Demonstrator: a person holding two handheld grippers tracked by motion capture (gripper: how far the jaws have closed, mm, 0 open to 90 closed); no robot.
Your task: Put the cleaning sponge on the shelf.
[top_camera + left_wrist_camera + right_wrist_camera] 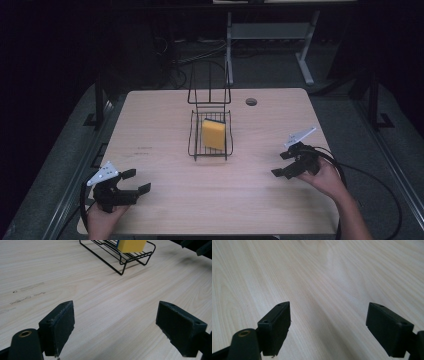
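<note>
A yellow sponge [214,134] lies in a black wire rack [193,135] at the middle of the light wood table [160,170]. In the left gripper view the sponge [131,245] and the rack [117,258] sit ahead at the top. My left gripper [136,181] rests near the front left corner, open and holding nothing. My right gripper [281,164] hovers at the right side, also open, with bare table [324,277] between its jaws. Both grippers stand well apart from the rack.
The rack has a tall wire back [210,82] toward the far edge. A round cable hole [251,101] is in the table's far right part. Cables [370,185] trail off the right gripper. A white desk frame [280,37] stands beyond the table.
</note>
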